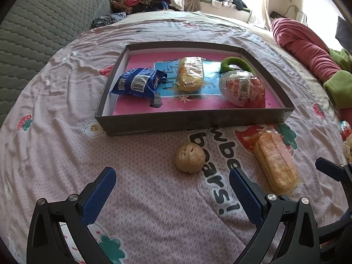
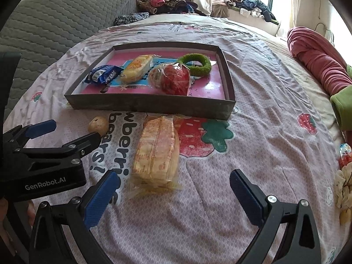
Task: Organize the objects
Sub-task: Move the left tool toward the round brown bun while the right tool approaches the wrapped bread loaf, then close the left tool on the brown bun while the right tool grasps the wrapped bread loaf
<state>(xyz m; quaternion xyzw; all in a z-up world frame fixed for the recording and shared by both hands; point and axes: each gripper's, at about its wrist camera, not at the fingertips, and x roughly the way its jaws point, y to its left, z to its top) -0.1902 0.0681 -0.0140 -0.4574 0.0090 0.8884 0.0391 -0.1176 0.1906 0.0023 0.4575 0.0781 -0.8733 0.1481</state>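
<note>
Left tool [image 1: 172,183] & right tool [image 2: 175,182] are shown wide open, nothing held. On the bedsheet [image 1: 143,209], just ahead of the left tool, a walnut [image 1: 190,157] is seen: judged light, hard, round, apt to roll; best taken across its middle. Ahead of the right tool lies a wrapped cake [image 2: 156,154]: judged soft, crinkly film, slippery; to be gripped across the short sides. Beyond, the tray [image 1: 193,122] holds four items incl. a blue packet [image 1: 137,83].

"GenRobot.AI" on left claw [image 2: 72,133] body; "wberries!" on bedsheet [image 2: 264,110].
</note>
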